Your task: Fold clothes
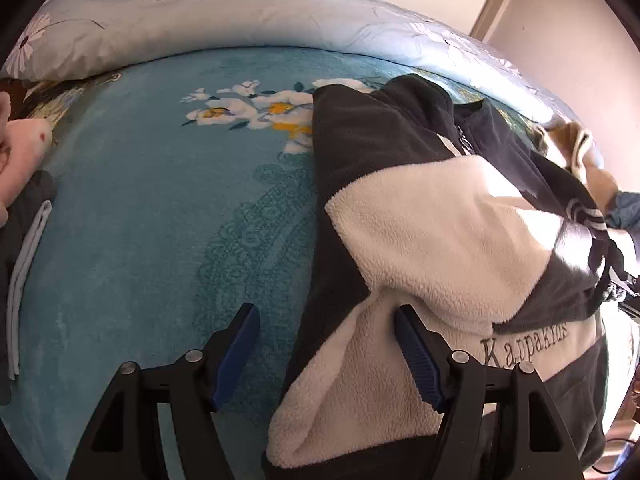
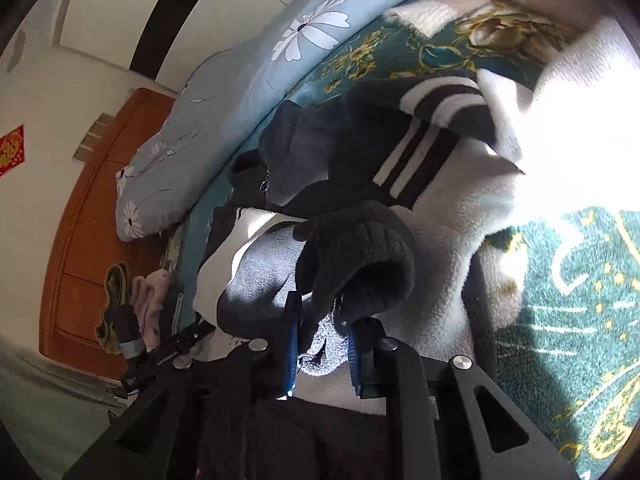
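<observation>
Fleece jacket [image 1: 432, 216], black and cream, lies on the right half of a teal floral blanket [image 1: 140, 200] covering the bed. Left half of the blanket is bare up to the far edge, where a pale blue quilt [image 1: 200, 12] with white flowers is bunched. At the left edge sit a pink plush item [image 1: 20, 152] and a dark garment with a light blue strip [image 1: 24, 264].

Left gripper [image 1: 326, 354] hovers over the jacket's left edge, fingers [image 1: 240, 352] wide apart; a cream fold lies between them, pads not pressing it.

Right gripper [image 2: 322, 344] has its blue-padded fingers [image 2: 292, 344] drawn close, clamped on a dark fleece cuff [image 2: 356, 256] of the jacket.

Embroidered lettering on the cream chest panel appears to read "Kappakids" [image 1: 524, 346]. Striped ribbing [image 2: 416, 152] lies beyond the cuff.
</observation>
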Demonstrator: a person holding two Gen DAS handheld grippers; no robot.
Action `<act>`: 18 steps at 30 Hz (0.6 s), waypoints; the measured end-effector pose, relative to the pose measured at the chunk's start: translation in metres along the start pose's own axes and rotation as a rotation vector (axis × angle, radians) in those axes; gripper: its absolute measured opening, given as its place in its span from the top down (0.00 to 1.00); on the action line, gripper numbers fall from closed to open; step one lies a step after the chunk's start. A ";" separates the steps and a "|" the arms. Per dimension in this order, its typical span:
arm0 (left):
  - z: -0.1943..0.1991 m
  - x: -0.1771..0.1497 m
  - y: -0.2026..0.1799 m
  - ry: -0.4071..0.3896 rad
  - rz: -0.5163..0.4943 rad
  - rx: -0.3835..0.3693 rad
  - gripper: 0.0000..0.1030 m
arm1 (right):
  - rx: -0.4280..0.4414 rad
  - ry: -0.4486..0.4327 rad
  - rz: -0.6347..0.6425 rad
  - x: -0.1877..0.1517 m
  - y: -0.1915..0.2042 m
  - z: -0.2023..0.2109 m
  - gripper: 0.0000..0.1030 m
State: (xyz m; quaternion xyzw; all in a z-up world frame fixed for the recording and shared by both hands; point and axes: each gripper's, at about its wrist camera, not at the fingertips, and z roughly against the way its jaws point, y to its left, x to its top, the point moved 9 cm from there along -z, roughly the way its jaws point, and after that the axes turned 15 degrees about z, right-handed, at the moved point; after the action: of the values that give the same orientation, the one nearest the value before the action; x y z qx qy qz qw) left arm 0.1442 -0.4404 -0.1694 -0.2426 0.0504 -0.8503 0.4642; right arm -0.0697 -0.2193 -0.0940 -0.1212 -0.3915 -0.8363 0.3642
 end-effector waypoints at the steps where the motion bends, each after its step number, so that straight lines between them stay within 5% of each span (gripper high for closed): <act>1: 0.000 0.003 0.001 -0.007 0.024 -0.002 0.29 | -0.005 -0.008 0.037 0.015 0.009 0.003 0.81; 5: 0.000 0.006 0.002 -0.016 0.067 -0.007 0.29 | 0.026 -0.165 0.304 0.088 0.076 0.047 0.81; 8: 0.001 0.005 0.002 -0.024 0.051 -0.010 0.29 | 0.033 -0.268 0.458 0.104 0.101 0.080 0.81; 14: 0.004 0.002 0.003 -0.002 0.046 -0.046 0.28 | -0.173 0.040 0.236 0.026 -0.037 0.000 0.81; 18: 0.014 0.011 -0.002 0.019 0.048 -0.120 0.28 | -0.102 0.012 0.138 0.004 -0.068 -0.002 0.81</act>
State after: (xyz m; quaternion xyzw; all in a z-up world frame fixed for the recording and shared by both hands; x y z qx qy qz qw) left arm 0.1445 -0.4458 -0.1524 -0.2604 0.1115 -0.8368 0.4686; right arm -0.1205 -0.1934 -0.1315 -0.1613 -0.3371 -0.8288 0.4165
